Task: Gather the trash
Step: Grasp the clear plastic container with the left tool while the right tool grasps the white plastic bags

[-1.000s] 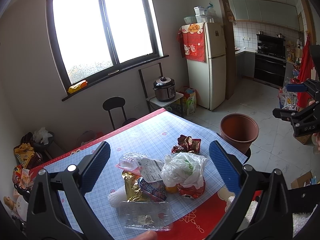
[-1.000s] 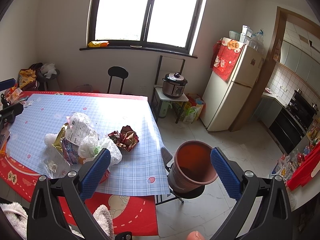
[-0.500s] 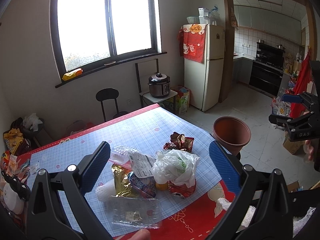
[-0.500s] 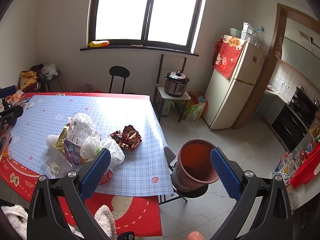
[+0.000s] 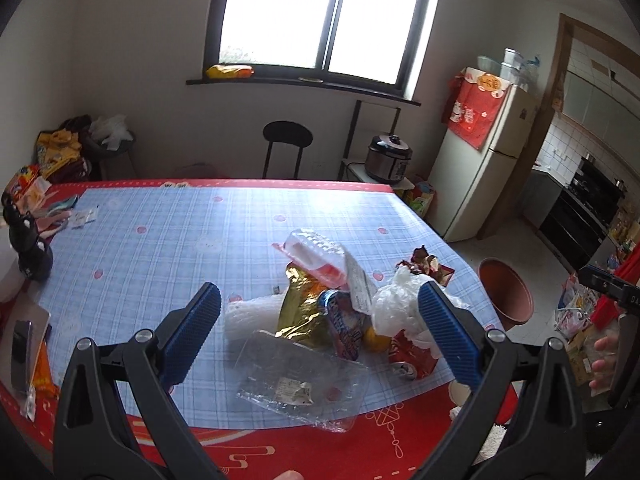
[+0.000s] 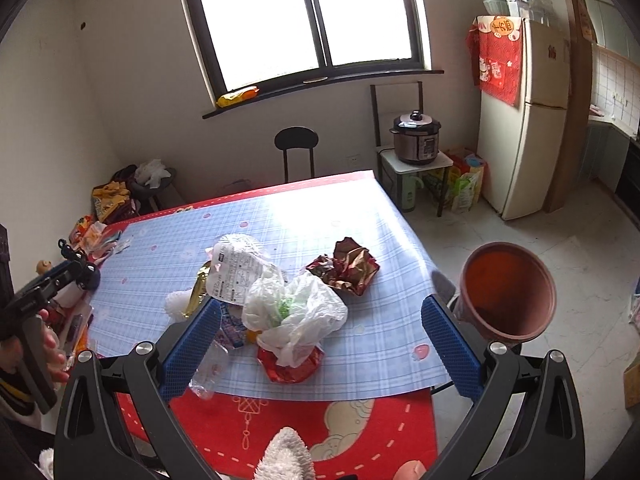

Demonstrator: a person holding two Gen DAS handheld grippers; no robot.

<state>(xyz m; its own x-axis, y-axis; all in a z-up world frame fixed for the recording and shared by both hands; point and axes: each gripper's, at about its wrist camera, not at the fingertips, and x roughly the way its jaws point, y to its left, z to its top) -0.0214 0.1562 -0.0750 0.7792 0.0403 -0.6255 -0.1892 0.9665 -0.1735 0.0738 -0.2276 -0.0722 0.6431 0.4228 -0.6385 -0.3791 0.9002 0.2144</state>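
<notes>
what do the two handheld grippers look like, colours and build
Both match: the left gripper and right gripper have black plastic frames with triangular cut-outs and silver pivot screws. The jaws carry blue ribbed pads. White lettering marks the right gripper's body, seen from the left wrist view. No cables visible.

almost no text can be read. the white printed label on the clear plastic wrapper carries small black print, too small to read. the blue and red snack packet shows large letters that stay blurred. the round gold sign on the red cloth over the cream fridge holds characters, not legible.
</notes>
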